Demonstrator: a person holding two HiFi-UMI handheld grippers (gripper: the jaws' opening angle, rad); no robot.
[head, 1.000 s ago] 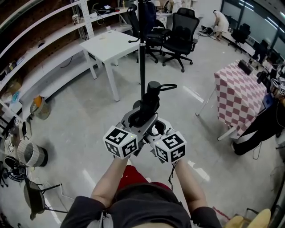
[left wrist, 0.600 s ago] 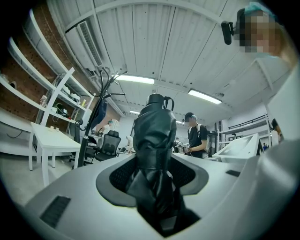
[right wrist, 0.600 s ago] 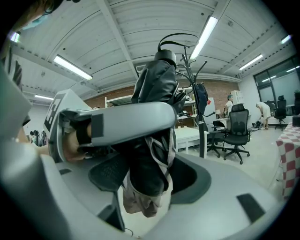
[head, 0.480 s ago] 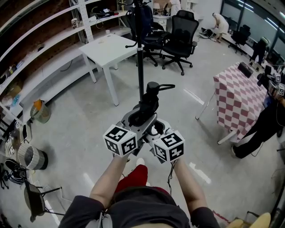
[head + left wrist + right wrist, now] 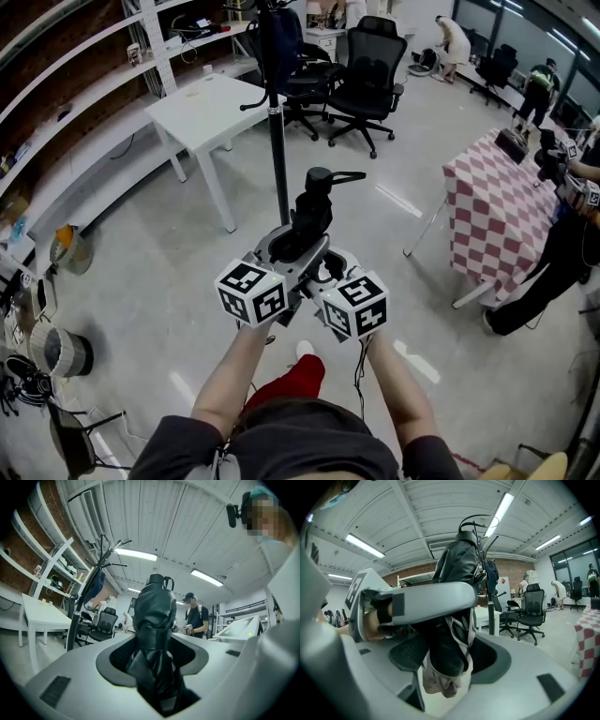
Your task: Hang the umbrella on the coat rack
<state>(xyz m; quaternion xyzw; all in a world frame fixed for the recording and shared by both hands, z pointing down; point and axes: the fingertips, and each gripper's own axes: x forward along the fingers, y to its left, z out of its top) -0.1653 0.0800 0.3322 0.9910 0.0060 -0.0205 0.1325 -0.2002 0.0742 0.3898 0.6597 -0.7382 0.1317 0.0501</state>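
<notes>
**Item:** folded black umbrella [image 5: 310, 214], held tilted forward ahead of the person's chest, not on the coat rack [image 5: 277, 141]. The rack stands further out, apart from the umbrella's tip.

**Grip:**
- Left gripper [image 5: 281, 251]: jaws closed narrowly on the bundled fabric low on the umbrella.
- Right gripper [image 5: 326, 265]: jaws also clamped on the umbrella, just beside the left.

**Head view only:**
- The layout of the floor [image 5: 178, 272].
- A white table [image 5: 211, 98] left of the rack pole.
- Office chairs [image 5: 367, 75] behind the rack.
- A table under a checked tablecloth [image 5: 502, 197] at the right.
- A wastebasket [image 5: 56, 349] at the far left.
- A dark garment [image 5: 281, 37] hanging on the rack.

**Left gripper view only:**
- The rack's upper hooks [image 5: 110, 550] spread against the ceiling.
- A person in a cap [image 5: 194, 616] standing beyond the umbrella.

**Right gripper view only:**
- A pale fabric end [image 5: 440, 681] hanging below the umbrella's dark folds.
- The left gripper's jaw crossing over the bundle.
- The wrist loop [image 5: 478, 522] at the umbrella's top.

**Room:**
- Open floor lies between the person and the rack pole.
- The white table is close on the rack's left, and the chairs crowd its far side.

**Hidden or cut off:**
- In the head view the rack's foot is behind the umbrella, and its top runs out of frame.
- In both gripper views the umbrella's lower end is lost between the jaws
</notes>
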